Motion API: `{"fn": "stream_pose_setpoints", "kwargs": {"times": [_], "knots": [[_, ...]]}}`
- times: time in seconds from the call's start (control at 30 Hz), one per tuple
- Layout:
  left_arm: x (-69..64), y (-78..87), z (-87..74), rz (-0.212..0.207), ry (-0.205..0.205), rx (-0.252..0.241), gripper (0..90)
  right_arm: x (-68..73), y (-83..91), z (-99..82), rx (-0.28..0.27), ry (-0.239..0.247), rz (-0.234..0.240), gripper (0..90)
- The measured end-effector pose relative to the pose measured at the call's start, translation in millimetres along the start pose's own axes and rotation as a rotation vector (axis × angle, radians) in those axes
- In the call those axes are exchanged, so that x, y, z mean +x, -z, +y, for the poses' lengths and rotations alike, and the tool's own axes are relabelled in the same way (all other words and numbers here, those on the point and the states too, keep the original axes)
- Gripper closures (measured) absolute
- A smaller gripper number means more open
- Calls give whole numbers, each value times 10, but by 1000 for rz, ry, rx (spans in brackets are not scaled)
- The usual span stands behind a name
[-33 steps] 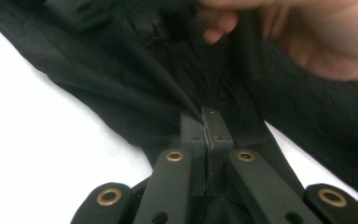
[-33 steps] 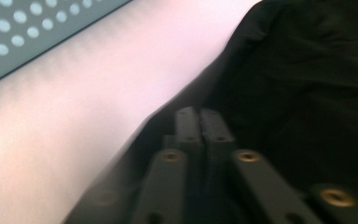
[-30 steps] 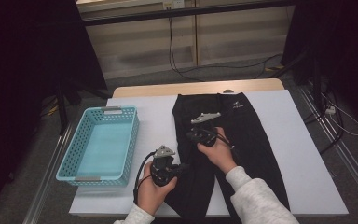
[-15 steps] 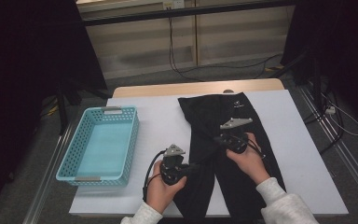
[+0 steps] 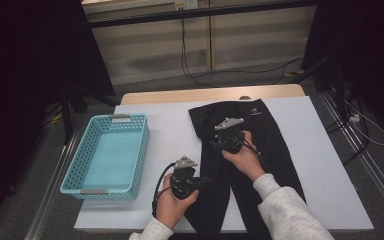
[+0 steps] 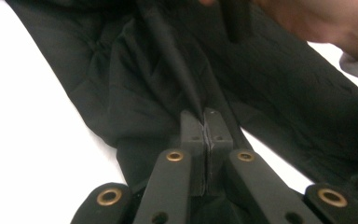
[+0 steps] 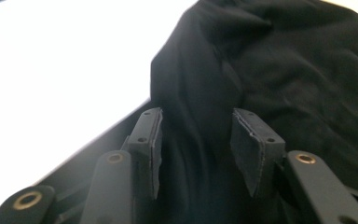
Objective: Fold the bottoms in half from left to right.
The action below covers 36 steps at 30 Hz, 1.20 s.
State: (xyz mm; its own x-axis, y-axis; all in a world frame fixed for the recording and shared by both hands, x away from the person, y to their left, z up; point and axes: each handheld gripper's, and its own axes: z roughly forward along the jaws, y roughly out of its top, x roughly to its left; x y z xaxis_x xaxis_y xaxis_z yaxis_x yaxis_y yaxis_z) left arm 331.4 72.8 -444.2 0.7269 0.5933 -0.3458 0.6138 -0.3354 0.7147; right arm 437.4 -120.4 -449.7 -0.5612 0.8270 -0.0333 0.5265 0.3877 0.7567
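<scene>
While your left gripper [image 5: 200,182] sits at the near left edge of the black trousers [image 5: 275,145], its fingers [image 6: 193,133] are pressed together on a thin ridge of the dark cloth, which runs up and away from the pads in the left gripper view. Your right gripper [image 5: 220,141] hovers farther up the trousers, near the middle of the garment, and its fingers [image 7: 149,135] stand apart; they have just been opening, and in the right gripper view a fold of the black cloth [image 7: 200,93] rises between the two pads without either pad pressing on it. You can see the trousers lying lengthwise on the white surface [image 5: 170,130], waistband toward the far edge with a small pale label on it, and the two legs spreading toward you, one passing under each of your forearms. Your right hand [image 5: 242,157] rests over the inner part of the right leg, and your left hand [image 5: 172,205] holds its gripper low at the hem end of the left leg. Well to the left of the trousers, a light blue basket [image 5: 137,155] stands on the surface, long side running away from you, apart from the cloth. Both sleeves at the bottom of the high view are pale grey.
</scene>
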Motion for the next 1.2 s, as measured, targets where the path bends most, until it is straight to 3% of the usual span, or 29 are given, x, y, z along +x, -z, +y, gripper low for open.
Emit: {"fn": "stream_pose_setpoints", "kwargs": {"times": [0.2, 0.27, 0.4, 0.47, 0.53, 0.67, 0.7, 0.77, 0.83, 0.93, 1.2], "knots": [[8, -12, -31, -5, 4, 15, 891, 20, -169, 150, -27, 14, -15, 438], [13, -12, -33, -2, 9, 8, 892, 36, -211, 191, -32, 24, -6, 491], [18, -1, -39, 0, 14, 1, 892, 92, -312, 254, -34, 36, -4, 500], [15, 14, -47, 5, 13, -1, 892, 109, -368, 296, -40, 25, 19, 498], [18, 49, -43, 8, 12, -5, 892, 157, -434, 346, -39, 48, 4, 488], [34, 105, -26, 11, 24, -29, 892, 251, -545, 399, -1, 88, 14, 716], [36, 113, -22, 12, 24, -30, 892, 251, -551, 404, 3, 89, 20, 811], [26, 115, -13, 6, 24, -42, 892, 209, -511, 420, 2, 78, 36, 897], [13, 116, 6, -4, 23, -45, 892, 149, -443, 438, -14, 50, 55, 900], [-42, 111, 51, -19, 10, -60, 893, -15, -266, 478, -61, -29, 77, 900], [-263, 10, 252, -94, -20, -101, 892, -417, 152, 455, -112, -99, 39, 900]]}}
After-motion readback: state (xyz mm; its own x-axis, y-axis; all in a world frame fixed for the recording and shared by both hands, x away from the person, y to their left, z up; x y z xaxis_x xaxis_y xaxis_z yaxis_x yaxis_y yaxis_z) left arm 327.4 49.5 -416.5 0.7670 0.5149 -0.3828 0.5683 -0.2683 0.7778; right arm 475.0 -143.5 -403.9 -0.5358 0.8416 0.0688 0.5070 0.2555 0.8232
